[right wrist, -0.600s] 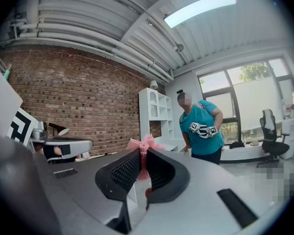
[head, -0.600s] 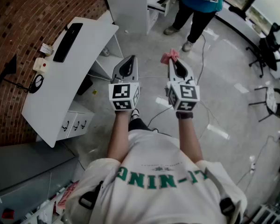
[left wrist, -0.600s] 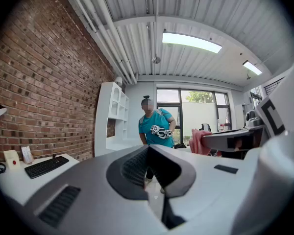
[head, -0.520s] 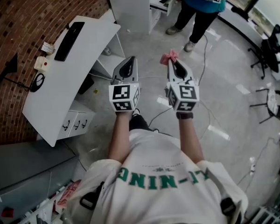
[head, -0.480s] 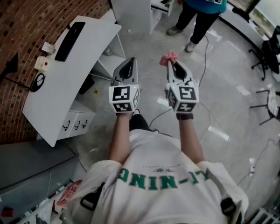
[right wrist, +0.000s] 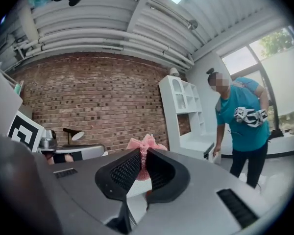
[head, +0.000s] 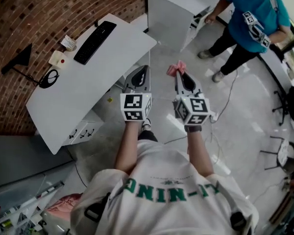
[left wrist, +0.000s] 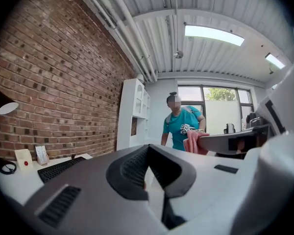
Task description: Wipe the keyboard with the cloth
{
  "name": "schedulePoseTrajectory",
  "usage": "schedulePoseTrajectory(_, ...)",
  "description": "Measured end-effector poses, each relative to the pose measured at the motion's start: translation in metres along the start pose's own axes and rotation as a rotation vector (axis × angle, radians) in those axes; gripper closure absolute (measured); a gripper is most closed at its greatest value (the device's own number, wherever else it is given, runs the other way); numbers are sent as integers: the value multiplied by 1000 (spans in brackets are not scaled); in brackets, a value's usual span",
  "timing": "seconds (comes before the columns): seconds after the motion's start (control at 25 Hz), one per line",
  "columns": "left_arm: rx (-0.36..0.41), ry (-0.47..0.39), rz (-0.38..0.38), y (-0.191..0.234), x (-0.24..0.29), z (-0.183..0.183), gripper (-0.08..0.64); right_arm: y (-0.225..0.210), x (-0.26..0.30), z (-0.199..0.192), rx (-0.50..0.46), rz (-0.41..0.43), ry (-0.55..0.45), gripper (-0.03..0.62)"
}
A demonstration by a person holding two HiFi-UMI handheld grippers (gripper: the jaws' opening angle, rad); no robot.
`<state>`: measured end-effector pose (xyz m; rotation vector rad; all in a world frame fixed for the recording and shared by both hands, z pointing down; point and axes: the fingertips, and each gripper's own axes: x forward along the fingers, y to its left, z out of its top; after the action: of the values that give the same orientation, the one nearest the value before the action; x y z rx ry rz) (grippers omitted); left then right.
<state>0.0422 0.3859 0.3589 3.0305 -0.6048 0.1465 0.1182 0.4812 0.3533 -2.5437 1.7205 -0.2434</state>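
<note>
I see the keyboard (head: 94, 42) on the white desk (head: 83, 99), near its wall-side edge. Off the desk, over the floor, my right gripper (head: 180, 76) pinches the pink cloth (head: 176, 68). My left gripper (head: 139, 74), nearer the desk, is closed on nothing.

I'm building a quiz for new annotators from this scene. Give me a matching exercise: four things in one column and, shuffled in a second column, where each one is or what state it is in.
Column one
1. cloth
2. keyboard
3. left tool
4. person in teal

Column two
A. lying on the white desk beside the brick wall
B. jaws together, nothing between them
C. pinched in the right tool
D. standing on the floor by the white shelf unit

Pairs: 1-C, 2-A, 3-B, 4-D
</note>
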Motion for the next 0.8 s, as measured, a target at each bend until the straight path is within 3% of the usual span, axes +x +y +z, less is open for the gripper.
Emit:
schedulePoseTrajectory(0.2, -20, -8, 143, 117, 42, 16, 557, 50, 130, 7, 33, 168, 44, 558)
schedulePoseTrajectory(0.36, -43, -9, 244, 193, 55, 15, 557, 85, 202, 5, 49, 259, 59, 558)
schedulePoseTrajectory(0.6, -75, -10, 379, 269, 61, 10, 557, 136, 282, -6, -5, 416, 124, 558)
schedulePoseTrajectory(0.8, -86, -22, 535, 322, 67, 11, 557, 172, 352, -4, -19, 580, 145, 558)
